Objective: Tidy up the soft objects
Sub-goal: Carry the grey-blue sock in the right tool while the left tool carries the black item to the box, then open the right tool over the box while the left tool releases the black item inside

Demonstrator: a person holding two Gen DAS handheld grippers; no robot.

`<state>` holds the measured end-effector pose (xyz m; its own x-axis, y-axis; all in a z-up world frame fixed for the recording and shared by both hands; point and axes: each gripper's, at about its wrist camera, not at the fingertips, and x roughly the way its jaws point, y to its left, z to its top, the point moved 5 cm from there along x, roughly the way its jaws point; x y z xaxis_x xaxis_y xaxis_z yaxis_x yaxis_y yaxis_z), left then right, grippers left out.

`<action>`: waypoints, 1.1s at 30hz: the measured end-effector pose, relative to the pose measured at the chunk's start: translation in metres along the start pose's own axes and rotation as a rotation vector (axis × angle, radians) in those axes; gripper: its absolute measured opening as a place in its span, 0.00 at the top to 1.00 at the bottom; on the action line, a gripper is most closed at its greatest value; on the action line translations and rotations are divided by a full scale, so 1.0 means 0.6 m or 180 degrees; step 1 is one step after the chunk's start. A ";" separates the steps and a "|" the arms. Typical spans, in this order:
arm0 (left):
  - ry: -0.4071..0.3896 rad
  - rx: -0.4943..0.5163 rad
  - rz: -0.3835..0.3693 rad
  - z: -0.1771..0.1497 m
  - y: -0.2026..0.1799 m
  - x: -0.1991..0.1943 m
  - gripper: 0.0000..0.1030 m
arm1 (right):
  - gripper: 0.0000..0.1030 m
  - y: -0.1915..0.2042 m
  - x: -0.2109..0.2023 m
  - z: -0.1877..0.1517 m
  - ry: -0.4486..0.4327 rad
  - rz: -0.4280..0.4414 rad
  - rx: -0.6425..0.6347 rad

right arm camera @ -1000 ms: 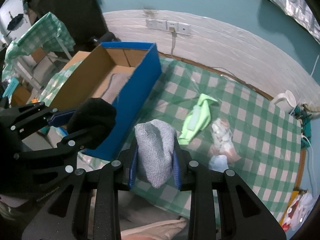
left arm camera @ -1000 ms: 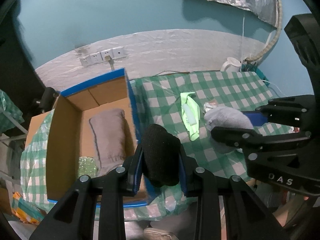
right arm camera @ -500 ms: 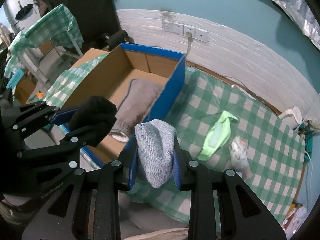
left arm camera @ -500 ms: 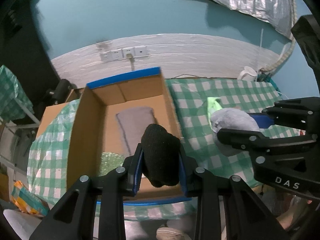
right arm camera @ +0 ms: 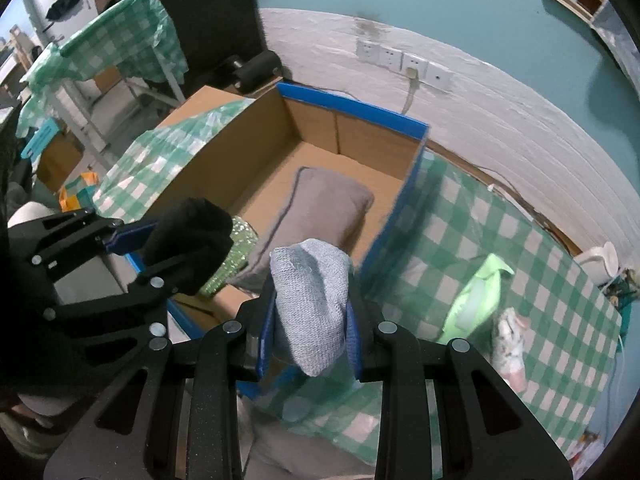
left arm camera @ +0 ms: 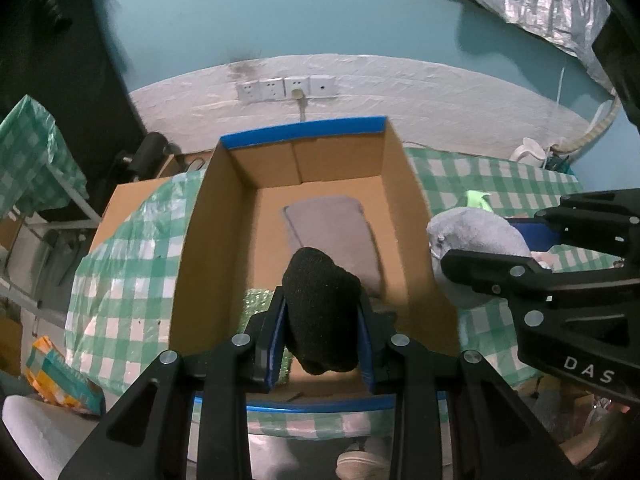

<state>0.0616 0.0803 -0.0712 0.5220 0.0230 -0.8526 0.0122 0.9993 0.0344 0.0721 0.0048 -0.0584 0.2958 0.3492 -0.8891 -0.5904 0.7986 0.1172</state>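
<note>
A black knitted bundle (left arm camera: 322,316) is clamped between the blue pads of the left gripper (left arm camera: 322,336), which is held over the near end of the cardboard box (left arm camera: 200,240). A light grey-blue knitted bundle (right arm camera: 310,300) is pinched in the same way by the right gripper (right arm camera: 310,320), which is seen at the box's right wall, near its front corner.

Inside the box, a folded grey cloth (left arm camera: 332,228) is laid flat on the floor, and a green sparkly item (left arm camera: 256,308) is partly hidden beside it at the near end.

Only in the right wrist view are the things lying on the checked tablecloth (right arm camera: 500,240) to the right of the box properly shown: a lime-green cloth (right arm camera: 476,296) and, beyond it, a pale patterned cloth (right arm camera: 510,340). In the left wrist view just a tip of the green one is visible past the box, while the box's full interior and near blue rim are shown better.
</note>
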 end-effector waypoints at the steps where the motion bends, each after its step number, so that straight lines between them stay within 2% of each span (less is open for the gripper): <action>1: 0.0015 -0.0010 0.0017 -0.002 0.005 0.004 0.70 | 0.73 0.004 0.004 0.002 0.0011 0.0007 -0.0013; 14: 0.0232 -0.0153 0.0098 -0.022 0.049 0.045 0.67 | 0.72 0.023 0.058 0.019 0.0155 0.0098 -0.0047; 19: 0.0290 -0.0186 0.0201 -0.025 0.060 0.052 0.55 | 0.63 0.017 0.065 0.022 0.0173 0.0081 0.0031; 21: 0.0299 -0.0188 0.0254 -0.026 0.064 0.053 0.44 | 0.59 0.014 0.062 0.023 0.0145 0.0058 0.0045; 24: 0.0297 -0.0198 0.0296 -0.025 0.069 0.053 0.38 | 0.45 0.011 0.059 0.024 0.0110 0.0031 0.0064; 26: 0.0295 -0.0203 0.0308 -0.025 0.069 0.052 0.35 | 0.39 0.008 0.055 0.025 0.0075 -0.0016 0.0069; 33: 0.0278 -0.0196 0.0281 -0.023 0.064 0.046 0.35 | 0.39 0.000 0.045 0.025 0.0046 -0.0028 0.0103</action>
<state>0.0646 0.1197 -0.1008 0.4425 0.1105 -0.8899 -0.0842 0.9931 0.0814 0.0914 0.0213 -0.0756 0.2899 0.3350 -0.8965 -0.5631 0.8171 0.1233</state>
